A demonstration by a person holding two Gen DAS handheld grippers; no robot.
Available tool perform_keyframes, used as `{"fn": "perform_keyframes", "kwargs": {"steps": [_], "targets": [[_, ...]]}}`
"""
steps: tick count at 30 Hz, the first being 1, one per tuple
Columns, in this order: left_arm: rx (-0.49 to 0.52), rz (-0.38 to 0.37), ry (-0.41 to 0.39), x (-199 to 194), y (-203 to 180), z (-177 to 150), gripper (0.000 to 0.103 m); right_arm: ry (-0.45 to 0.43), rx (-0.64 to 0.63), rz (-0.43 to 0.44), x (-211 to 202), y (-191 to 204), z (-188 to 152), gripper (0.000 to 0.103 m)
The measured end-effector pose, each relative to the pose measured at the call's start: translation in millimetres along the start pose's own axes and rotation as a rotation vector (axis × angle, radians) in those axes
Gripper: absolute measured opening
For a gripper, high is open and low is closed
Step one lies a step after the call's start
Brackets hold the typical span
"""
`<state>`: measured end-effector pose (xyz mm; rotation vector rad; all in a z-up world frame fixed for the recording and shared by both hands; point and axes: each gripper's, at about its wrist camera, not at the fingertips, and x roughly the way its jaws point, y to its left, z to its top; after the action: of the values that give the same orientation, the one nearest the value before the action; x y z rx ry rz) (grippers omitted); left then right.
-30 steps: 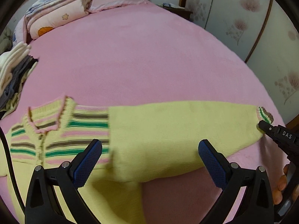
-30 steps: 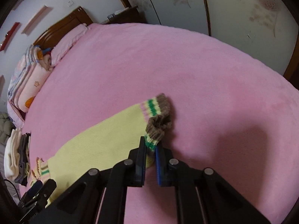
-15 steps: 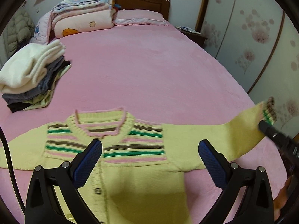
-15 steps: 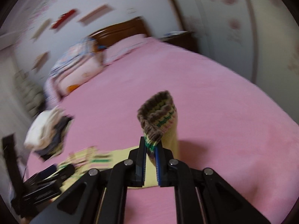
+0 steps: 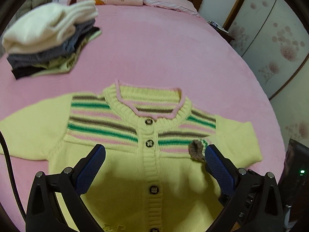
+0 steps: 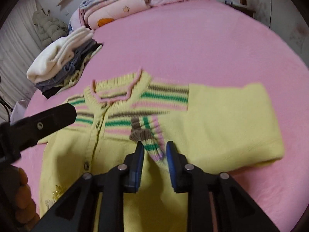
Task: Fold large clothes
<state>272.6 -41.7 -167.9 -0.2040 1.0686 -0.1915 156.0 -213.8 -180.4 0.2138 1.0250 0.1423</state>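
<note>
Nearest, the right gripper (image 6: 155, 151) has its jaws just parting, the striped cuff (image 6: 147, 133) lying loose between them, evidently to release the sleeve (image 6: 227, 119) folded across the chest. The left gripper (image 5: 154, 166) hovers with jaws spread wide and nothing in them, apparently ready for the opposite sleeve (image 5: 32, 127), which lies outstretched. The yellow cardigan (image 5: 154, 174) rests face up, buttoned, on the pink bed (image 5: 164, 48). Beyond it a stack of folded clothes (image 5: 48, 42) sits, then folded bedding (image 6: 115, 11) by the headboard.
</note>
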Motion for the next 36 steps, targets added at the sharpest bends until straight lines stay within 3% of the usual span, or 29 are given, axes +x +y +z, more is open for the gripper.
{"fn": "perform_keyframes", "kwargs": {"steps": [3, 8, 14, 21, 22, 23, 24, 25, 30, 36], "targets": [[0.005, -0.076, 0.023, 5.9, -4.0, -4.5, 0.096, -0.034, -0.004, -0.009, -22.7, -4.4, -6.1, 0.042], [0.02, -0.266, 0.093, 21.1, -28.3, -14.5, 0.082, -0.138, -0.046, -0.083, -66.7, -11.7, -17.2, 0.043], [-0.043, -0.339, 0.191, 54.1, -34.3, -25.4, 0.059, -0.164, 0.035, -0.059, -89.4, -37.7, -44.7, 0.043], [-0.125, -0.364, 0.219, 73.2, -31.4, -33.0, 0.059, -0.119, 0.09, -0.01, -76.7, -46.6, -56.0, 0.043], [-0.133, -0.36, 0.216, 74.8, -31.3, -33.4, 0.053, -0.117, 0.09, -0.01, -75.9, -47.1, -57.0, 0.043], [-0.136, -0.364, 0.213, 75.1, -32.8, -32.7, 0.023, -0.111, 0.09, -0.012, -73.7, -47.2, -56.9, 0.043], [-0.132, -0.376, 0.229, 77.9, -34.8, -31.6, 0.01, -0.108, 0.091, -0.014, -73.2, -47.7, -57.6, 0.043], [-0.134, -0.378, 0.256, 80.9, -39.8, -31.1, 0.01, -0.104, 0.094, -0.016, -71.7, -47.8, -57.6, 0.043], [-0.034, -0.313, 0.129, 51.8, -61.7, -14.1, 0.008, -0.104, 0.104, -0.041, -72.8, -49.3, -59.4, 0.043], [0.12, -0.198, -0.11, -21.6, -73.8, 34.8, 0.008, -0.089, 0.128, -0.107, -65.7, -61.3, -55.3, 0.043]]}}
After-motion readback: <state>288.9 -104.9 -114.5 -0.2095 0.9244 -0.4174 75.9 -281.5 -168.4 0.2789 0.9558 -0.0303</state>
